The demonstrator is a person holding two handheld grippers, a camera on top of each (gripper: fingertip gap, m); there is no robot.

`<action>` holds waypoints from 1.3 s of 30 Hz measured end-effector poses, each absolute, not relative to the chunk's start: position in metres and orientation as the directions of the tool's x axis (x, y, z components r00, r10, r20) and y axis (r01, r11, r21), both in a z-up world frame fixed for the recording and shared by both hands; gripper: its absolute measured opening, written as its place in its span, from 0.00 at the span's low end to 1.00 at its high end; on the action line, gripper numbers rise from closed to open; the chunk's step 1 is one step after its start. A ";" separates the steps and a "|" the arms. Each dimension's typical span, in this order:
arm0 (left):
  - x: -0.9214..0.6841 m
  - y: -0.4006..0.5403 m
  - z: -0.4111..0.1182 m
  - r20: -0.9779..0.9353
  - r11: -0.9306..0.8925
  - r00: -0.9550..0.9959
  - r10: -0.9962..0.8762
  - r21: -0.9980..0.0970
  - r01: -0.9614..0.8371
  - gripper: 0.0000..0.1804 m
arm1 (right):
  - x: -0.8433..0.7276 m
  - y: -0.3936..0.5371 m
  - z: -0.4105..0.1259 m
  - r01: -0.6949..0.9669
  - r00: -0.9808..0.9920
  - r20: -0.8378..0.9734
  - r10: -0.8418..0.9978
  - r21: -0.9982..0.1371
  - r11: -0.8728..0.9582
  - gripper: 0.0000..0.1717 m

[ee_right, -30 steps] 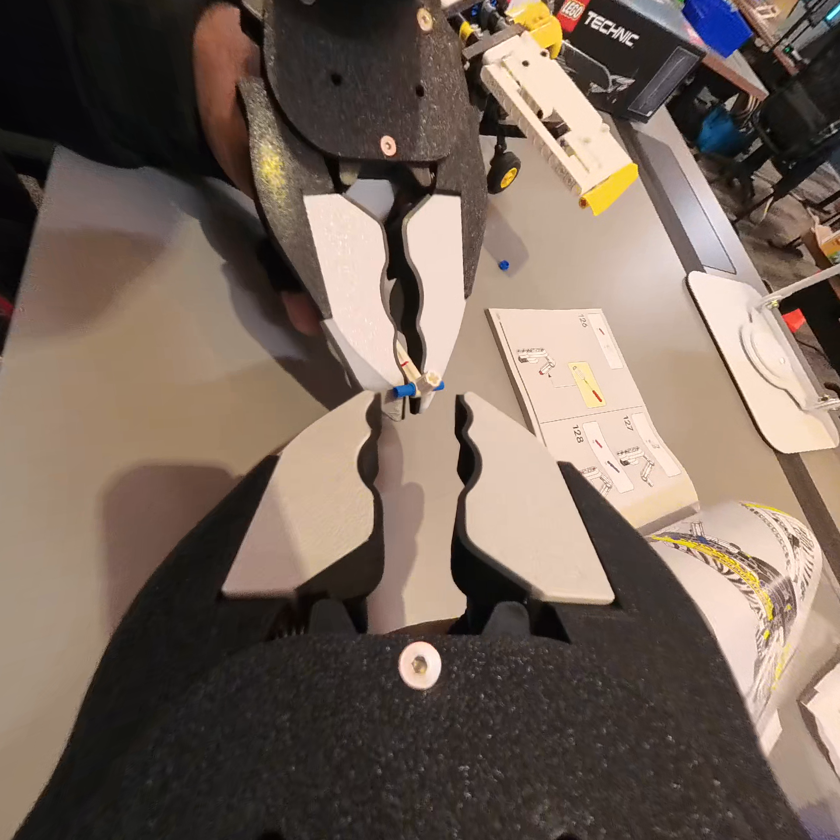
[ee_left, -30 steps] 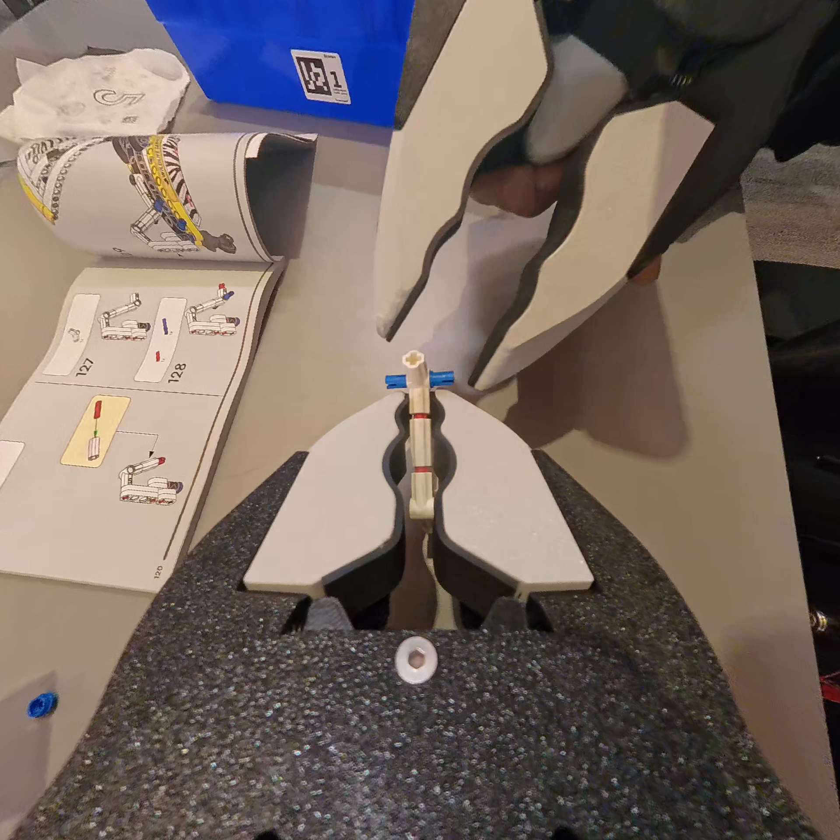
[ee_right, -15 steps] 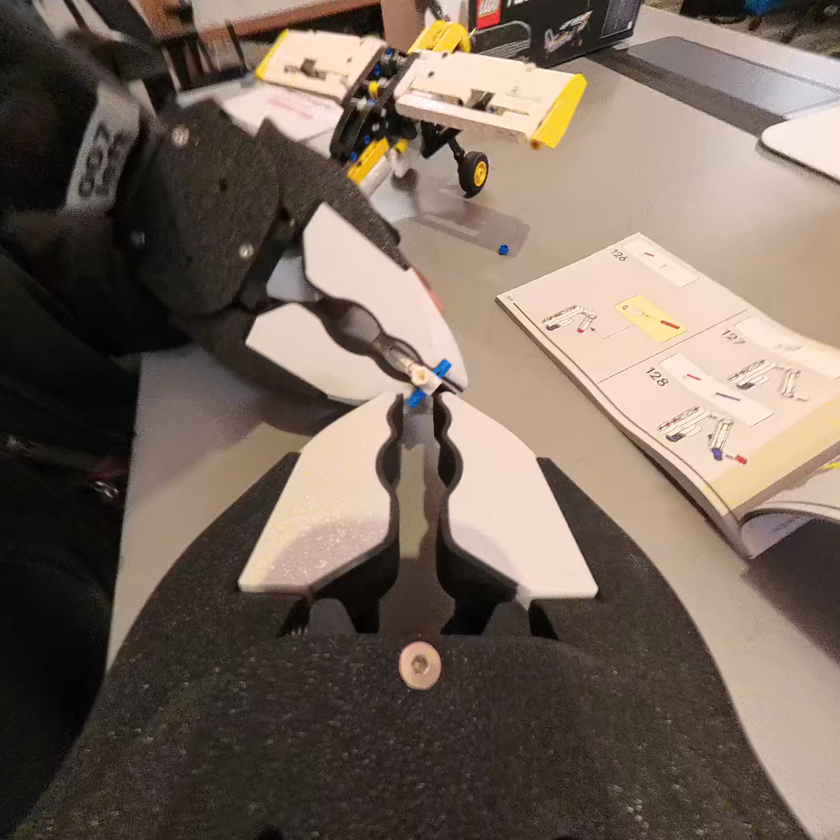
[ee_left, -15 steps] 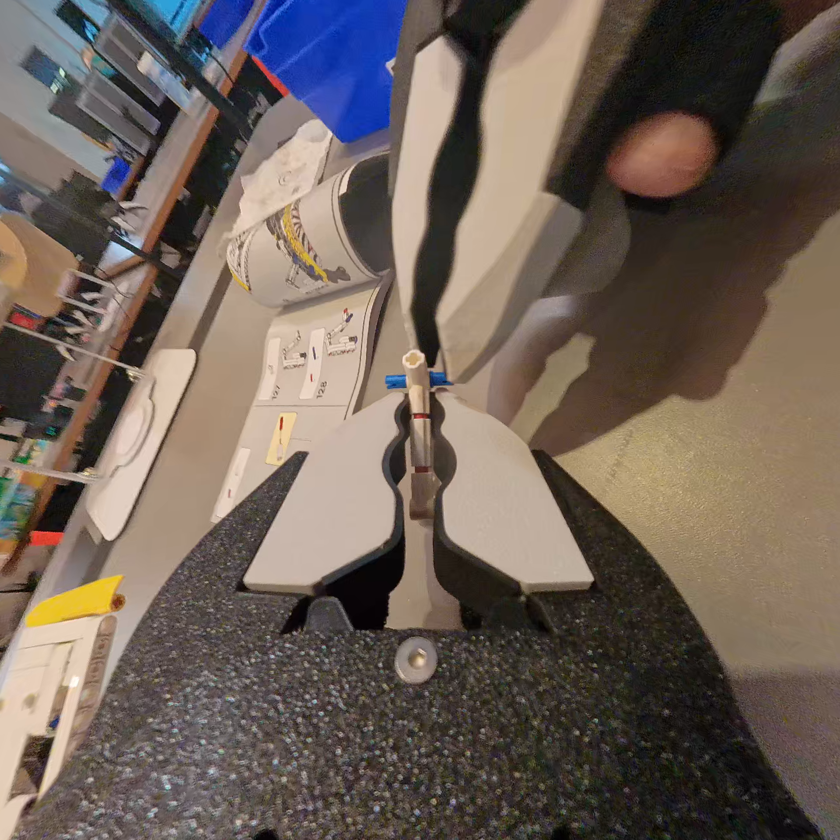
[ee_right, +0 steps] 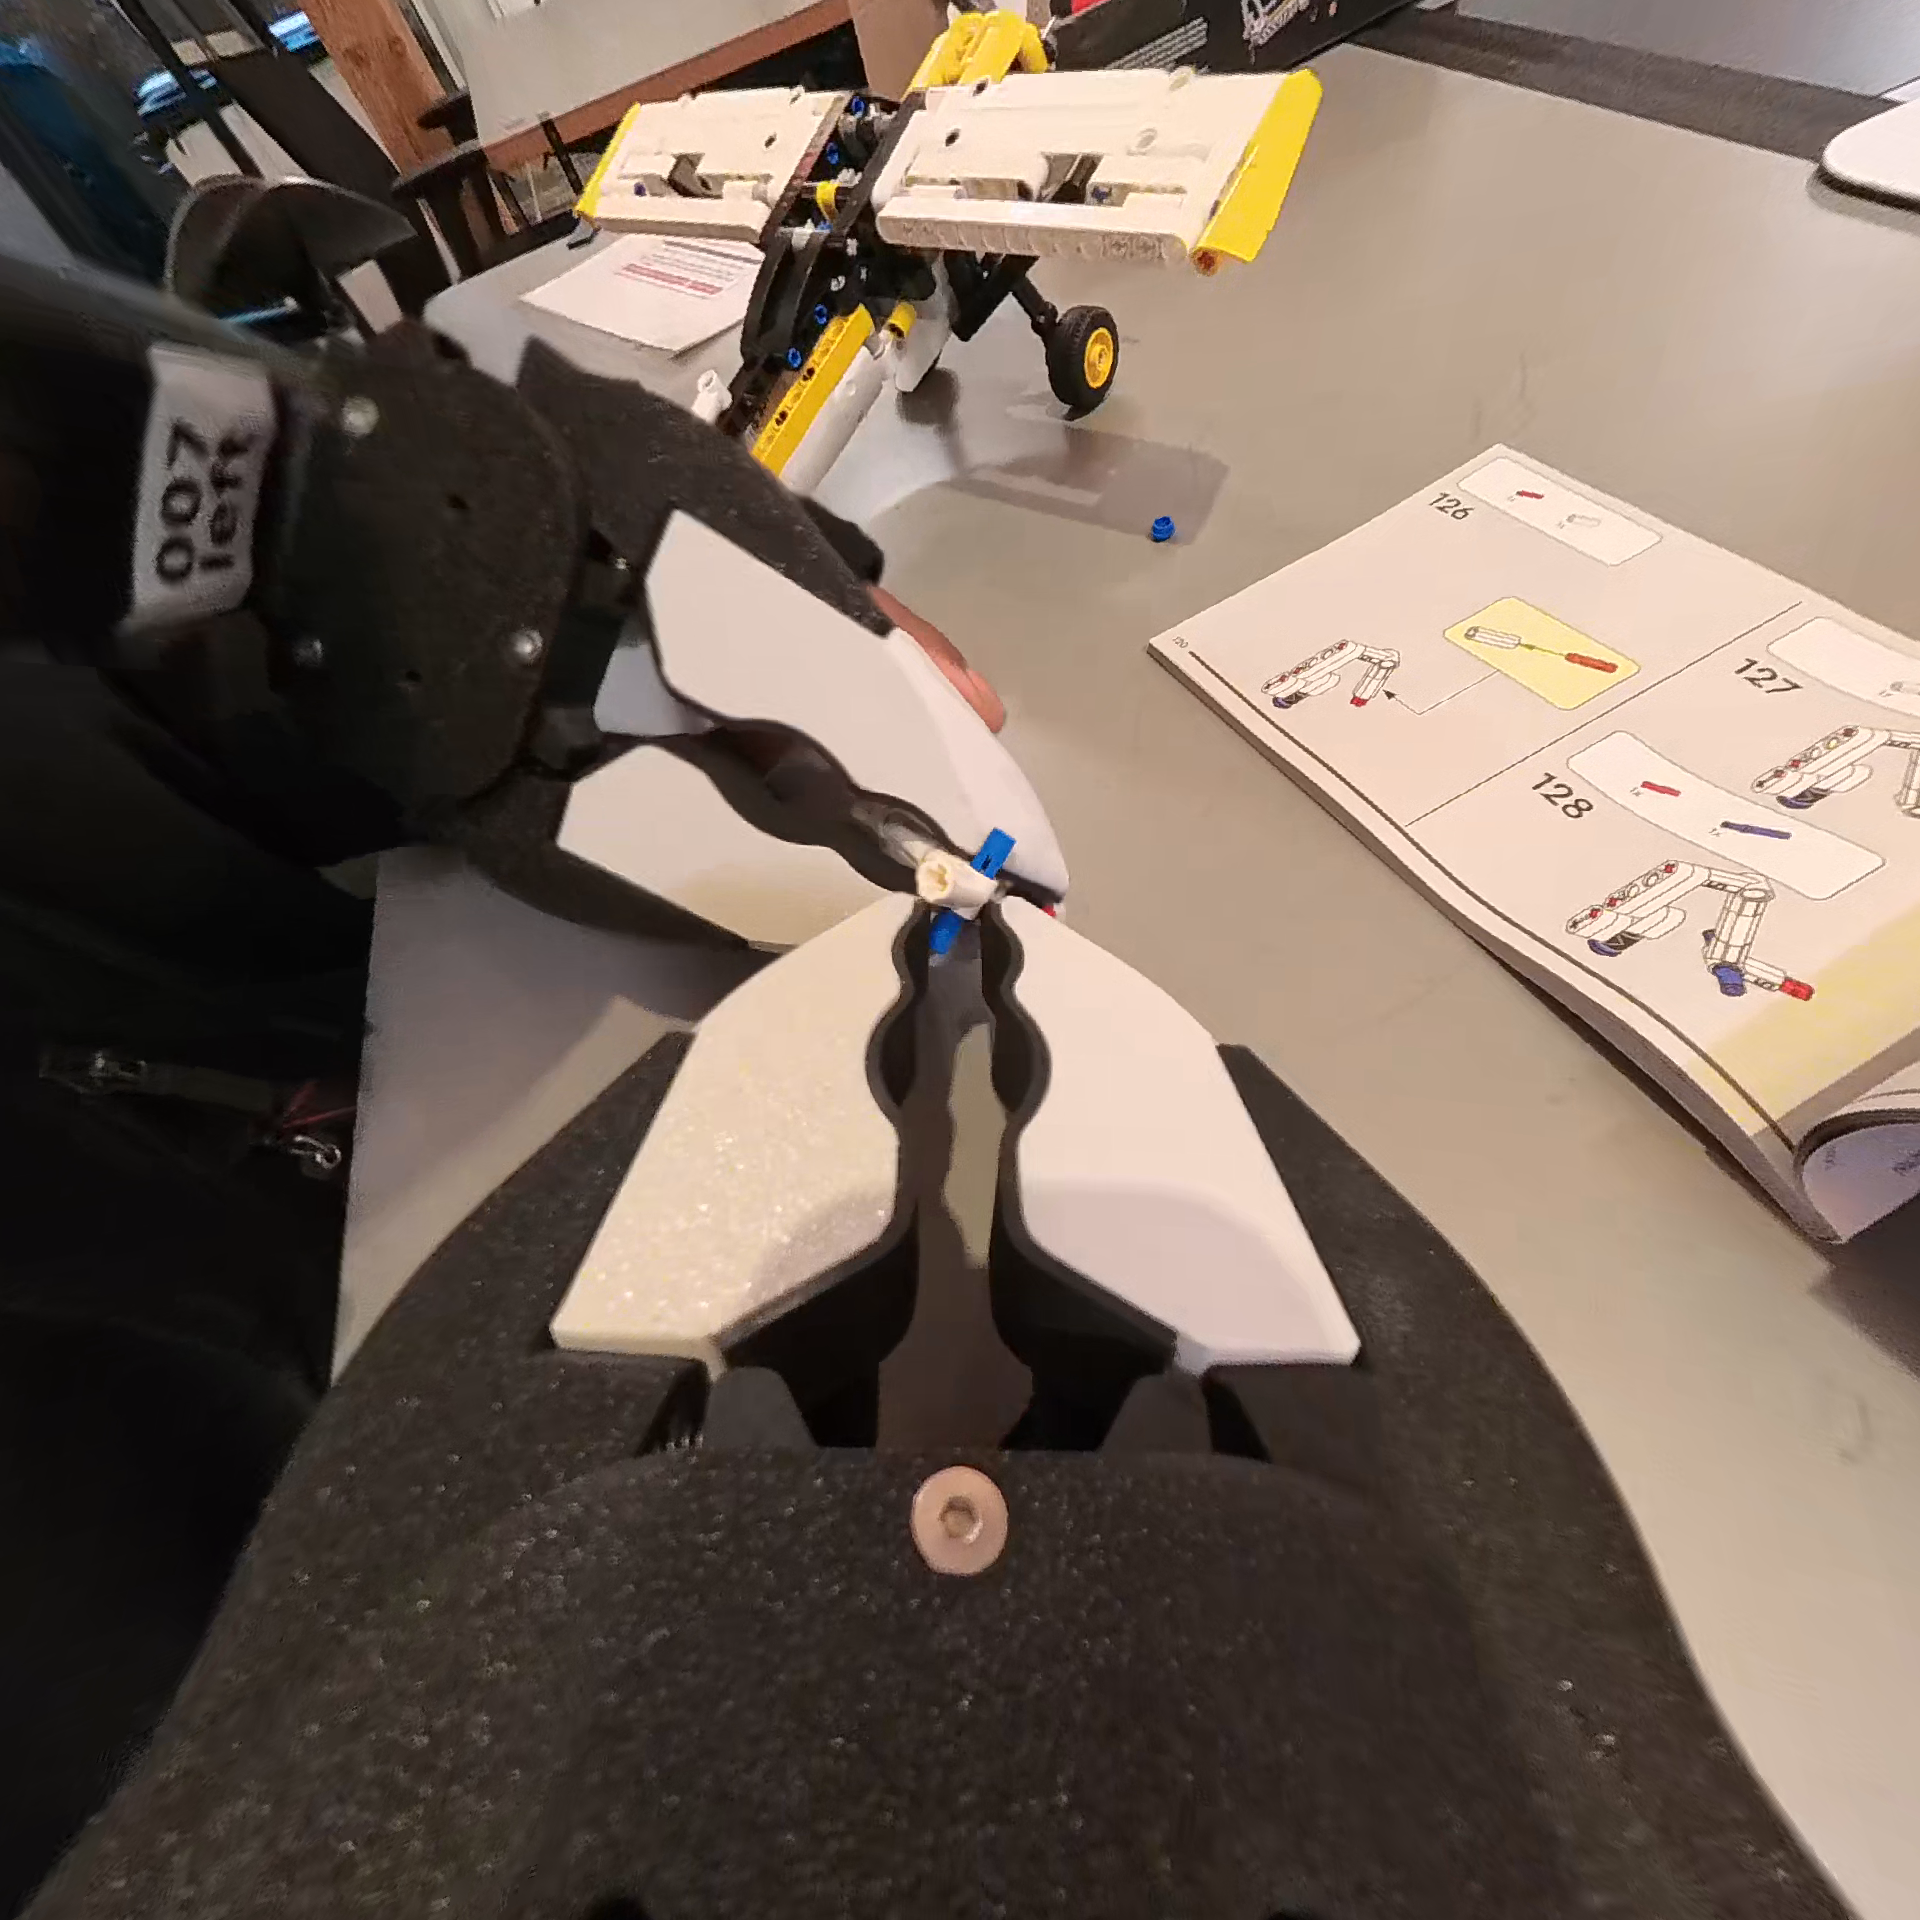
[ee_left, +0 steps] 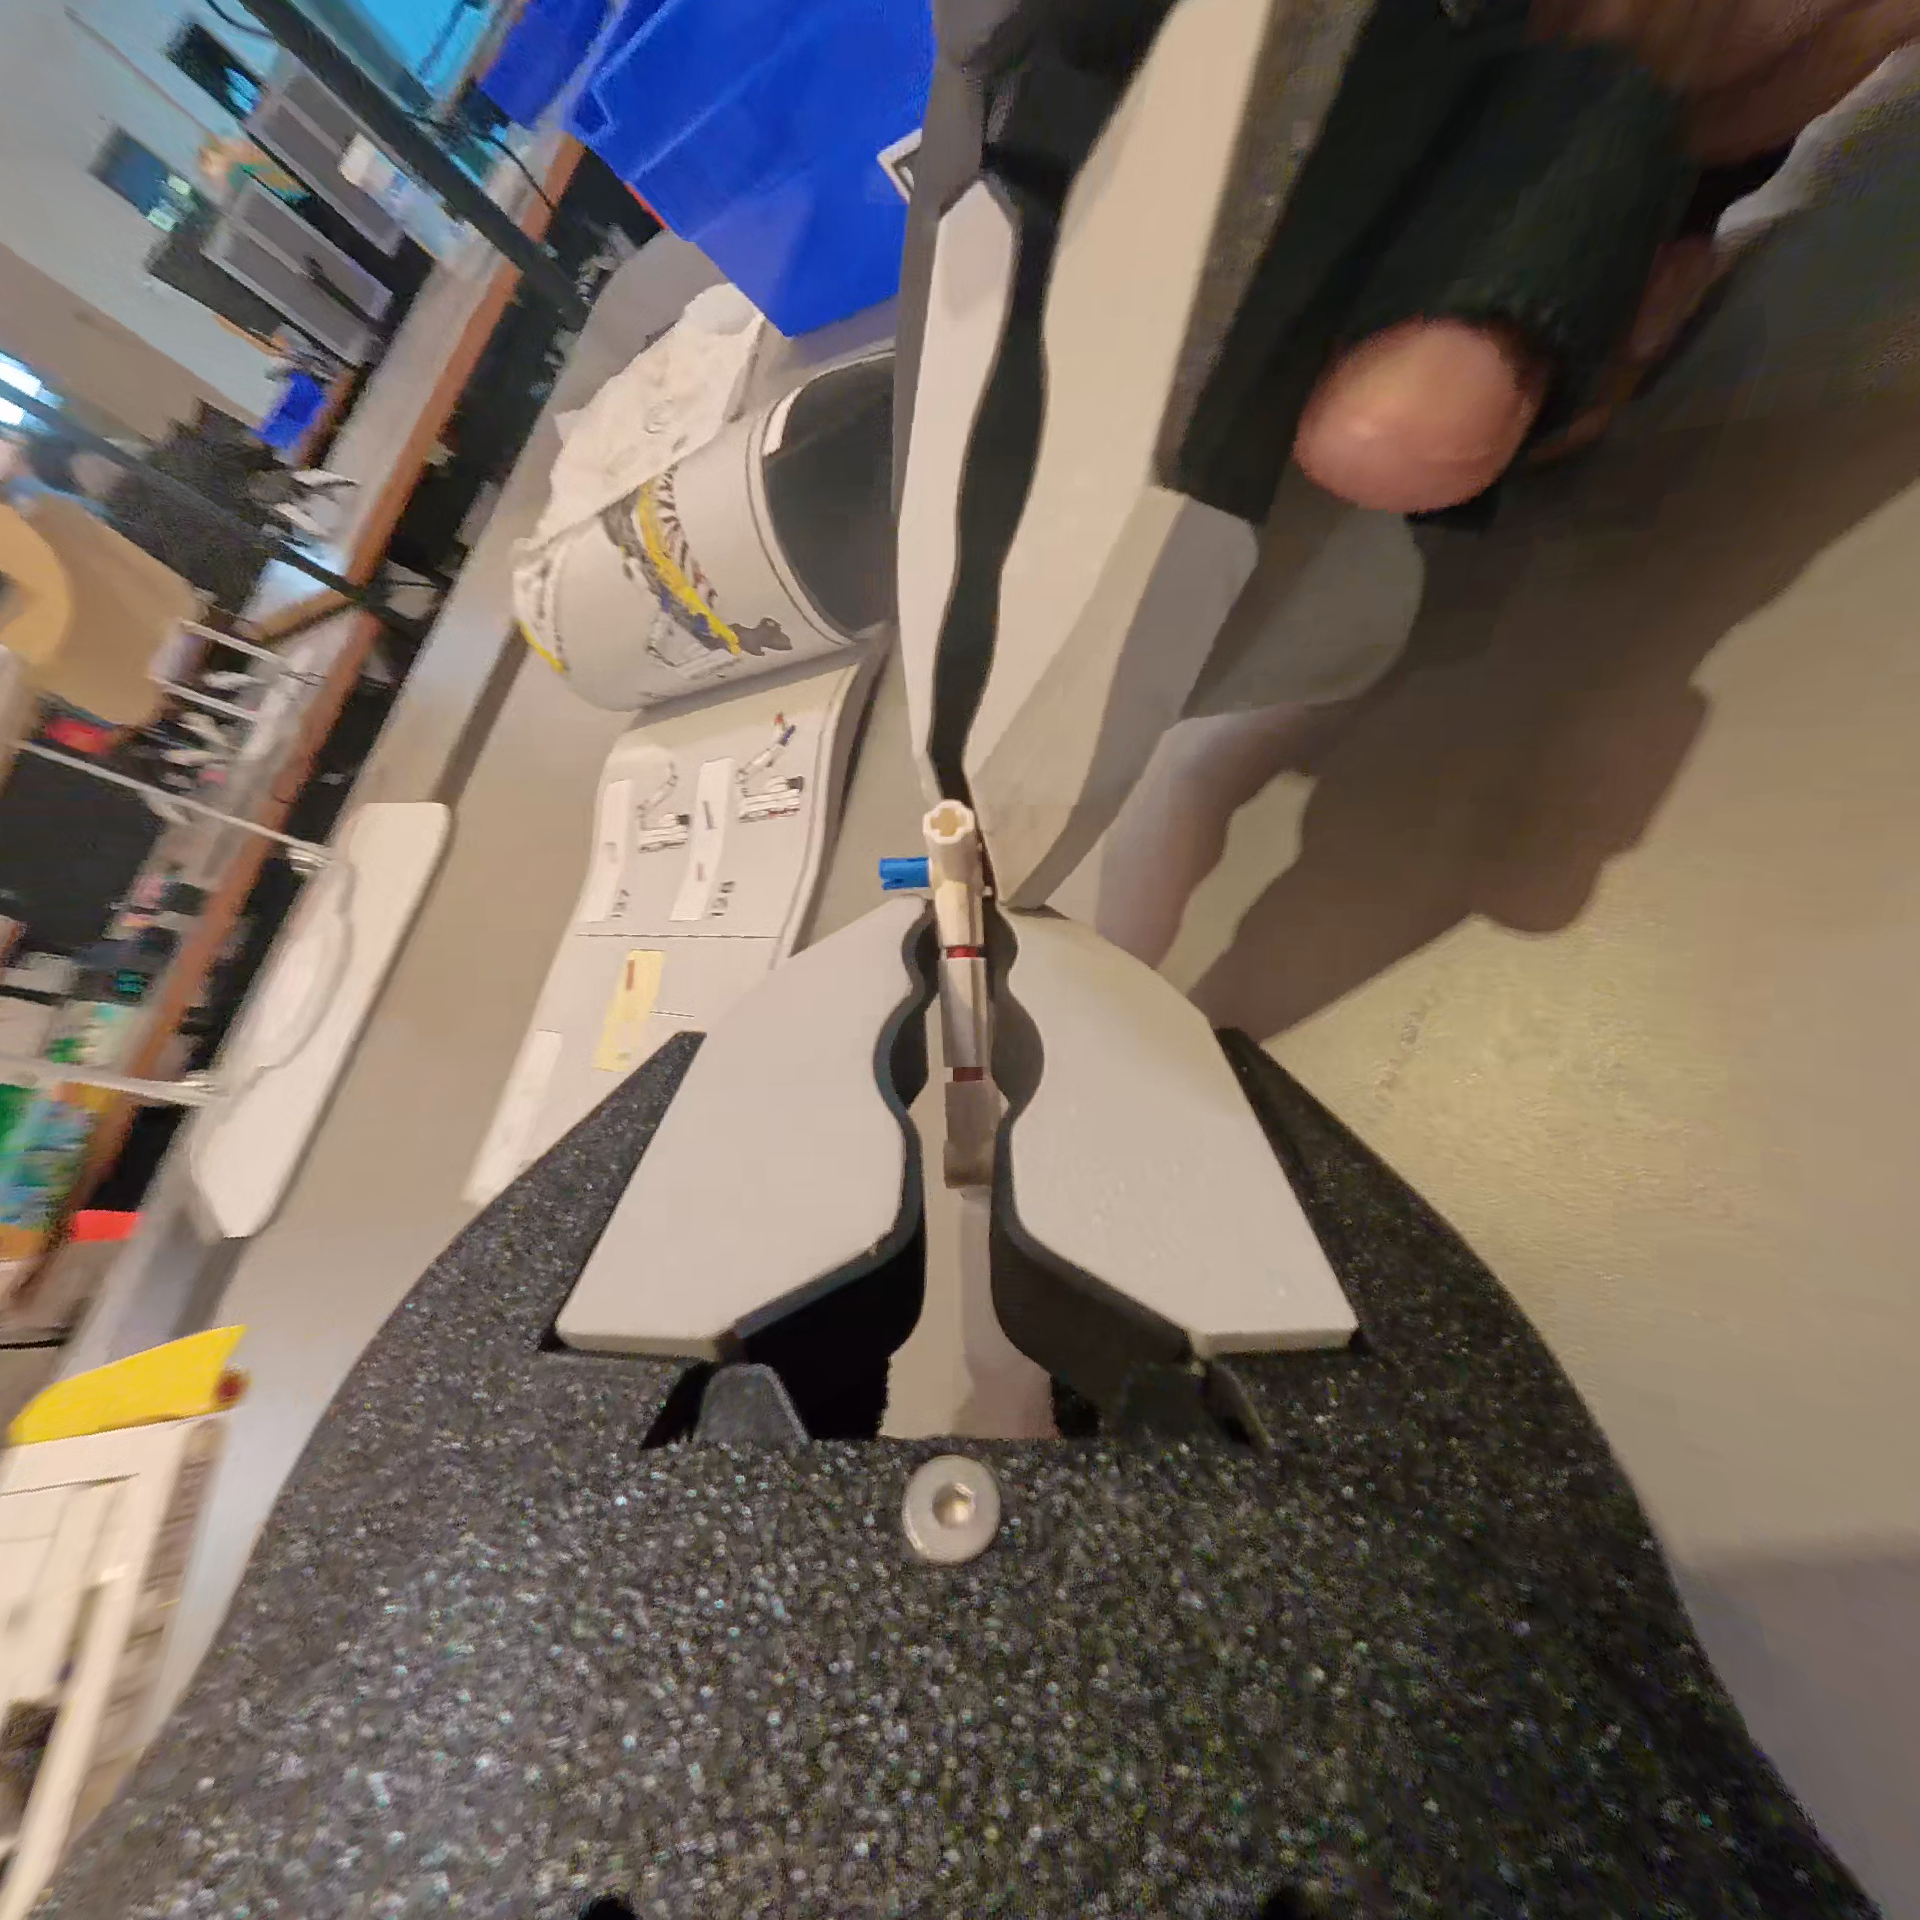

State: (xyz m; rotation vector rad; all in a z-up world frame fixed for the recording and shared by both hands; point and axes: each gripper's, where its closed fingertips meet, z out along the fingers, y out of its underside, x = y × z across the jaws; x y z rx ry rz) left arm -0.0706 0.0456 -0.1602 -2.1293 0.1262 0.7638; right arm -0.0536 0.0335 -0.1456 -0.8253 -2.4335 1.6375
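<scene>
— What do the left tongs (ee_left: 961, 914) have hold of?

— A slim white plastic toy-brick rod with red bands (ee_left: 961, 997), clamped lengthwise between nearly closed fingers. Its tip pokes past the fingertips, with a short blue plastic pin (ee_left: 902, 871) crossing it.

— And the right tongs (ee_right: 951, 920)?

— Narrowed to a slit, tips meeting that same rod end. One end of the blue pin sits between their fingertips; I cannot tell whether the pads press it.

— Room around them?

— Bare grey surface (ee_right: 1195, 831) to the right, up to the open instruction booklet (ee_right: 1558, 748). A white-and-yellow brick-built aeroplane (ee_right: 935, 197) stands well apart, towards the far edge.
</scene>
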 end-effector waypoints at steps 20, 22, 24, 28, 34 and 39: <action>-0.035 0.043 -0.168 -0.265 -0.586 0.962 -0.066 -0.770 -0.252 0.04 | -0.034 0.031 -0.137 0.004 -0.988 0.054 0.146 -0.930 0.366 0.16; -0.034 0.042 -0.169 -0.251 -0.589 0.965 -0.075 -0.770 -0.246 0.04 | -0.036 0.030 -0.137 0.021 -0.989 0.034 0.147 -0.933 0.358 0.16; -0.033 0.042 -0.169 -0.245 -0.587 0.966 -0.087 -0.771 -0.248 0.04 | -0.036 0.029 -0.139 0.014 -0.990 0.041 0.137 -0.926 0.377 0.15; -0.033 0.042 -0.168 -0.240 -0.582 0.966 -0.095 -0.774 -0.250 0.04 | -0.034 0.027 -0.143 -0.011 -0.994 0.056 0.099 -0.916 0.401 0.12; -0.037 0.040 -0.169 -0.214 -0.583 0.973 -0.084 -0.781 -0.223 0.04 | -0.038 0.024 -0.145 0.018 -0.996 0.018 0.083 -0.911 0.412 0.10; -0.043 0.039 -0.173 -0.196 -0.593 0.979 -0.056 -0.782 -0.190 0.04 | -0.045 0.024 -0.150 0.038 -0.996 0.001 0.089 -0.897 0.439 0.09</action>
